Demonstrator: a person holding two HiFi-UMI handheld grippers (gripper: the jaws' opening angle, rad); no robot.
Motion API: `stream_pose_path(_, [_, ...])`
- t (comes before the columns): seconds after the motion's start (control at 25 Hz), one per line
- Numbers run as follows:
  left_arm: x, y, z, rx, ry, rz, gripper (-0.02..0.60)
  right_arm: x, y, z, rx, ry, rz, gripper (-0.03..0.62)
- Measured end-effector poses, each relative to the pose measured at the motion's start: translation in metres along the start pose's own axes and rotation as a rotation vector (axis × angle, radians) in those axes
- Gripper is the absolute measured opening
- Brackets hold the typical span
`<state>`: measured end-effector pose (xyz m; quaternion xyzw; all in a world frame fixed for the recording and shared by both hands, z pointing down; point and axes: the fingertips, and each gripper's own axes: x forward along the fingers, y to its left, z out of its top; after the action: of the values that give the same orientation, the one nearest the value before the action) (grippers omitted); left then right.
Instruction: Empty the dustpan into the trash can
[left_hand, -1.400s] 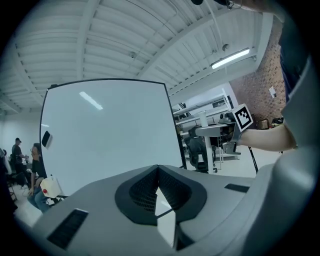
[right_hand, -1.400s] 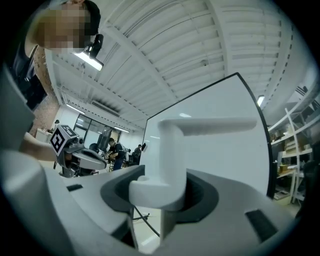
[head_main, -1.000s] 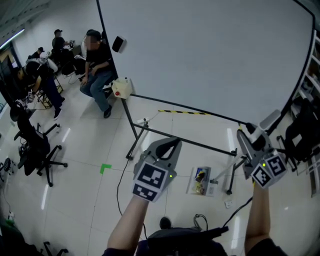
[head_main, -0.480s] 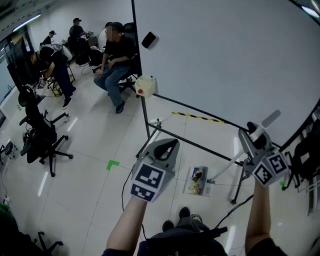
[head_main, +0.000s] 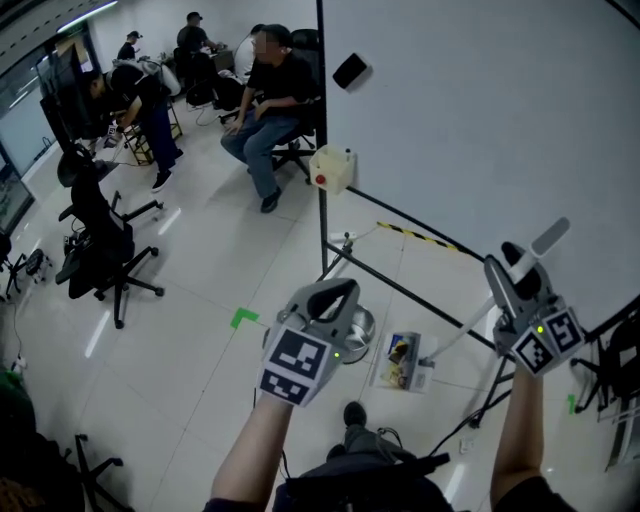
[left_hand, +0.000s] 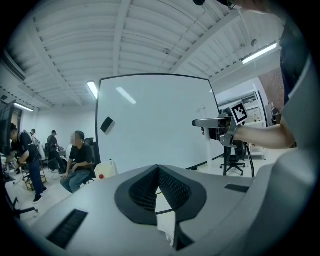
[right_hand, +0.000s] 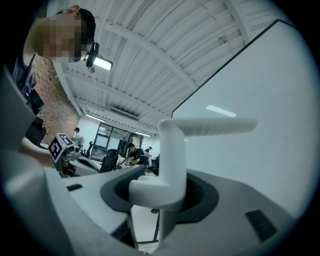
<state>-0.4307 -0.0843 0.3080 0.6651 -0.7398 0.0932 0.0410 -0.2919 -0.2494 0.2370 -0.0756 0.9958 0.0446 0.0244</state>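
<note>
My right gripper (head_main: 515, 265) is shut on the white T-shaped handle (head_main: 545, 238) of a long-handled dustpan. Its pole (head_main: 462, 335) slants down to the pan (head_main: 400, 362), which holds yellow and dark litter low over the floor. In the right gripper view the handle (right_hand: 172, 150) stands upright between the jaws of that gripper (right_hand: 165, 192). My left gripper (head_main: 335, 290) is shut with nothing in it; in its own view the left gripper (left_hand: 158, 170) has its pads meeting. A round silver trash can (head_main: 358, 325) peeks out just right of it on the floor.
A large whiteboard (head_main: 480, 120) on a black floor stand (head_main: 420, 295) fills the upper right. Black office chairs (head_main: 100, 250) stand at the left, and seated people (head_main: 270, 90) are at the back. A green tape mark (head_main: 243, 318) lies on the tiled floor.
Both grippers and the dustpan have travelled across the room together. The whiteboard stand has slid right in view, and the silver can has come into sight beside the left gripper.
</note>
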Motion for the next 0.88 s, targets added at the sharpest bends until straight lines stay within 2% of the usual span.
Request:
stream_pose_path(0.48, [0.069, 0.076, -0.013, -0.025, 0.079, 0.097, -0.002, 0.109, -0.032, -0.029, -0.005, -0.016, 0.157, 0.201])
stream_pose_path(0.68, [0.09, 0.094, -0.014, -0.008, 0.112, 0.123, -0.002, 0.145, -0.045, -0.041, 0.0, -0.028, 0.213, 0.201])
stream_pose_path(0.88, [0.094, 0.115, -0.014, -0.012, 0.134, 0.18, -0.002, 0.173, -0.051, -0.046, 0.005, -0.035, 0.271, 0.201])
